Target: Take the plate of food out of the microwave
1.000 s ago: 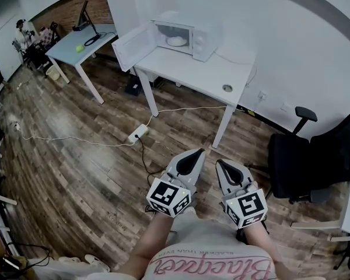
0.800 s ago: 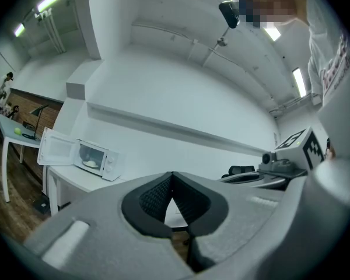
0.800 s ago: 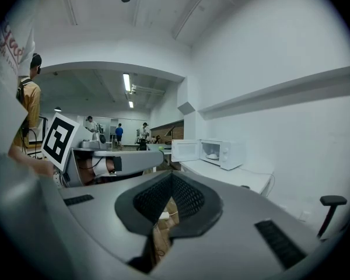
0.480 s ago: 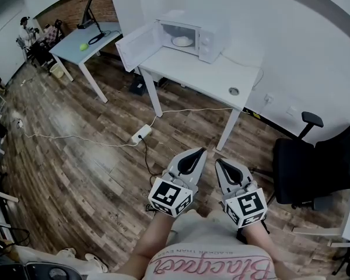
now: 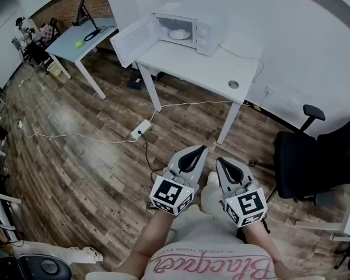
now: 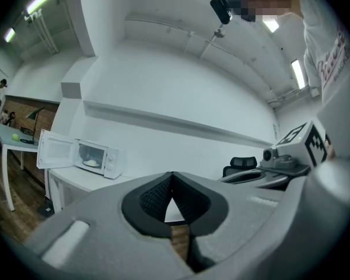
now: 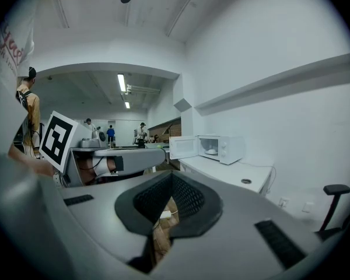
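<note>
The white microwave (image 5: pixel 189 31) stands at the far end of a white table (image 5: pixel 213 69), its door (image 5: pixel 127 39) swung open to the left. Inside lies a pale plate of food (image 5: pixel 179 34), also visible as a plate (image 6: pixel 92 163) in the left gripper view and a plate (image 7: pixel 210 152) in the right gripper view. My left gripper (image 5: pixel 196 150) and right gripper (image 5: pixel 219 161) are held side by side near my waist, over the wooden floor and well short of the table. Both are shut with nothing between their jaws.
A power strip (image 5: pixel 141 129) and its cables lie on the floor before the table. A black office chair (image 5: pixel 315 162) stands at the right. A second table (image 5: pixel 76 39) with a green ball and a lamp stands at the back left, with people beyond it.
The view has shifted a little and a shoe now shows between the grippers. The grippers keep their pose and stay shut.
</note>
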